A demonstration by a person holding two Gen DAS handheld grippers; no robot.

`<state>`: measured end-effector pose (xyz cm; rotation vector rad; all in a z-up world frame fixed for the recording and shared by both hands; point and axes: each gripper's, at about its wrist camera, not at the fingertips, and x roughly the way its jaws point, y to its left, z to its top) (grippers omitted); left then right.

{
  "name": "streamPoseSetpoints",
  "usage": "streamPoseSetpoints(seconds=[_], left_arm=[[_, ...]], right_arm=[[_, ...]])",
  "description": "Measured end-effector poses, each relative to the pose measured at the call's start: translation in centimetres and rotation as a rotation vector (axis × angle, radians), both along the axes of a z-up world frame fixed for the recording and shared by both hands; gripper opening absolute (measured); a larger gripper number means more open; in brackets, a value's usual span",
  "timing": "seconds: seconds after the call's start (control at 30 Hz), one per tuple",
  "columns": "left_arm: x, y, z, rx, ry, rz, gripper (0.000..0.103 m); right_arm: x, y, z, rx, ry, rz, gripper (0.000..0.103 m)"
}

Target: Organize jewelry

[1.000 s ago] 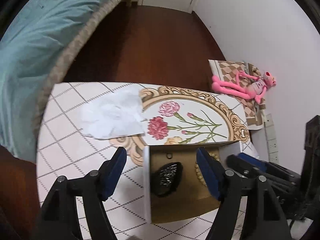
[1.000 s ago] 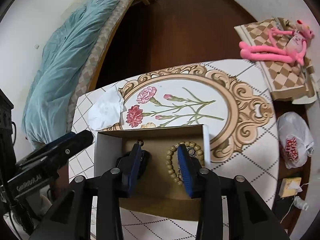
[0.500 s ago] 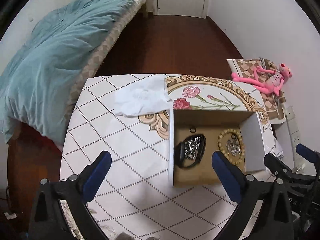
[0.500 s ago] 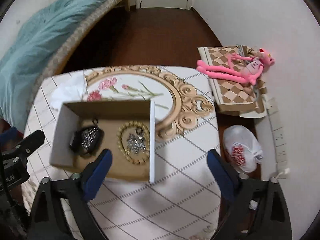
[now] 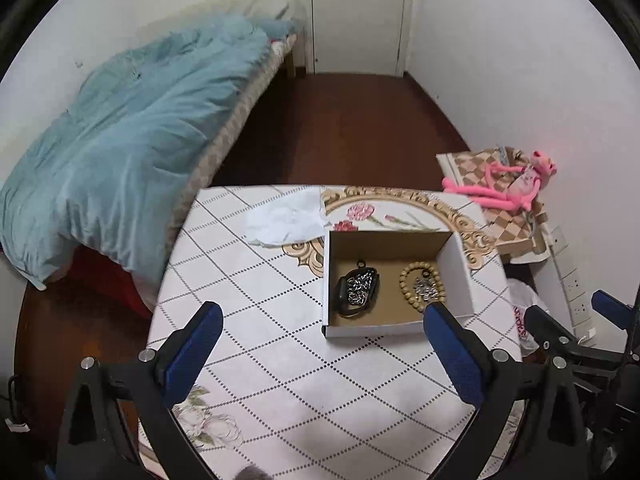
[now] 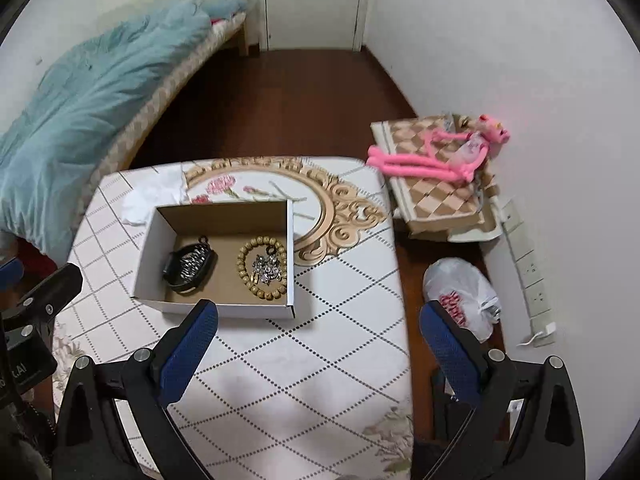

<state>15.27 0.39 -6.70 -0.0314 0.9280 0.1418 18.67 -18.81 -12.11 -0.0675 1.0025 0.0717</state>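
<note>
Both of my hand-held grippers have pulled way back and up from the box over the last second, so now I see the whole room instead of just cardboard.

Left wrist view: my left hand-held gripper is spread wide and holding nothing, hovering over the bench. The cardboard box sits toward the far right of the bench, with the black bracelet in its left half and the wooden bead bracelet in its right half, each with a pile of silvery chain inside its loop. A crumpled white tissue lies just beyond the box. This view also catches the tip of my other gripper at the right edge.

Right wrist view: my right hand-held gripper is wide too, empty, near the bench's right edge. Same box, same two bracelets. Only this view shows the white plastic bag on the floor beside the bench.

My guess is the sorting is basically done, since I see no loose jewelry on the bench. Next move, if any, would just be a quick check around that tissue.
</note>
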Motion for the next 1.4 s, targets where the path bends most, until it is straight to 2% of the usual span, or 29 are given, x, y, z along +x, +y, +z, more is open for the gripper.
streamPoseSetpoints(seconds=[0.33, 0.63, 0.8, 0.97, 1.4], left_arm=[[-6.5, -0.6, 7.1, 0.043, -0.144, 0.012, 0.102], [-10.4, -0.5, 10.2, 0.009, -0.170, 0.021, 0.102], [-11.9, -0.8, 11.3, 0.002, -0.180, 0.015, 0.102], [-12.3, -1.3, 11.1, -0.013, -0.148, 0.011, 0.102], [-10.1, -2.3, 10.5, -0.023, -0.117, -0.010, 0.102]], right_arm=[[-7.8, -1.3, 8.9, 0.018, -0.176, -0.003, 0.103], [-13.0, -2.1, 13.9, 0.022, -0.268, 0.002, 0.103], [-15.0, -2.6, 15.6, 0.032, -0.295, 0.000, 0.103], [-16.3, -3.0, 16.4, 0.034, -0.301, -0.002, 0.103], [-14.3, -3.8, 15.3, 0.037, -0.252, -0.021, 0.103]])
